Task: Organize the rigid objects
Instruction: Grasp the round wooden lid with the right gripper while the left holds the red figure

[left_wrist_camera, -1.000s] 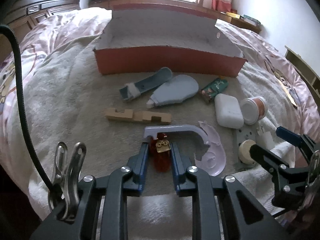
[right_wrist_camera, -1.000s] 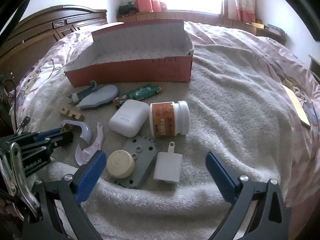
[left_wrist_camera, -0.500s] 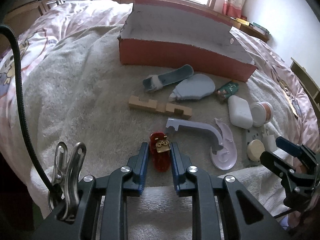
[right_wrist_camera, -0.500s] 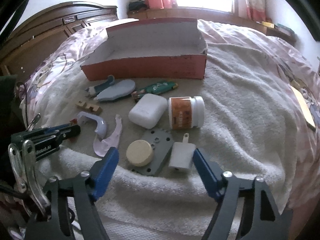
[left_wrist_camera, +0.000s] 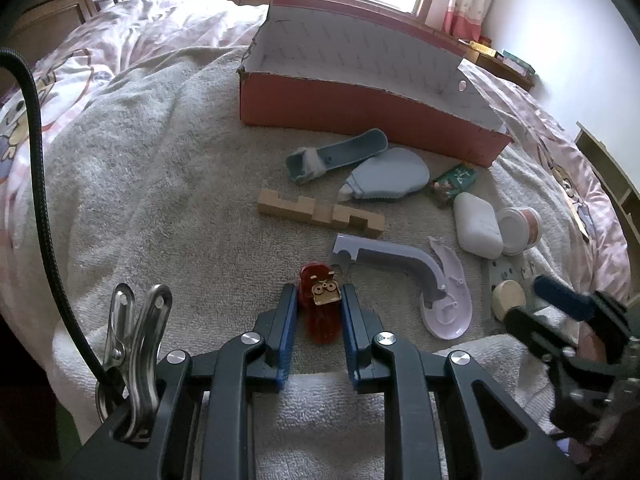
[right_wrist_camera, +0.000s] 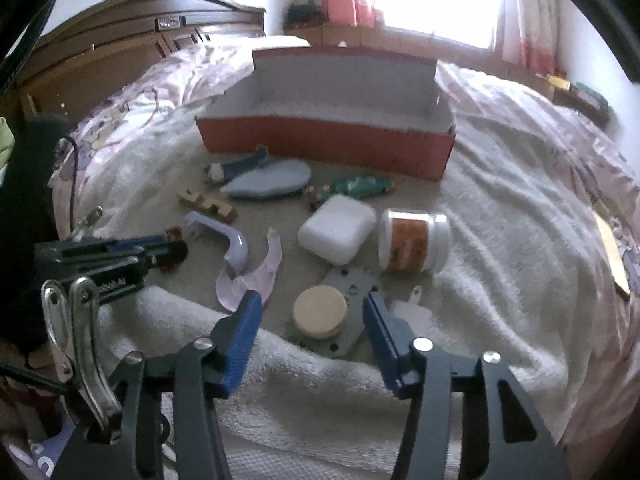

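My left gripper (left_wrist_camera: 318, 294) is shut on a small red translucent clip (left_wrist_camera: 320, 316) with a gold piece on top, low over the towel. My right gripper (right_wrist_camera: 311, 304) has its jaws closing on either side of a cream round disc (right_wrist_camera: 319, 312) that lies on a grey plate (right_wrist_camera: 352, 284); a gap shows on both sides of the disc, so the pads are not touching it. A white plug (right_wrist_camera: 410, 312) sits just outside the right finger. The red cardboard box (right_wrist_camera: 320, 144) with a white inside stands open at the back.
On the grey towel (left_wrist_camera: 160, 184) lie a notched wooden block (left_wrist_camera: 320, 214), a lilac curved handle (left_wrist_camera: 396, 260), a pale pink shell (left_wrist_camera: 448, 304), a blue-grey tape dispenser (left_wrist_camera: 388, 176), a green packet (left_wrist_camera: 456, 180), a white case (right_wrist_camera: 336, 234) and an orange-labelled jar (right_wrist_camera: 412, 240). A wooden headboard (right_wrist_camera: 132, 48) stands far left.
The right gripper's jaws have narrowed a lot and shifted left, from straddling the disc and white plug to the disc alone. The left gripper still holds the red clip.
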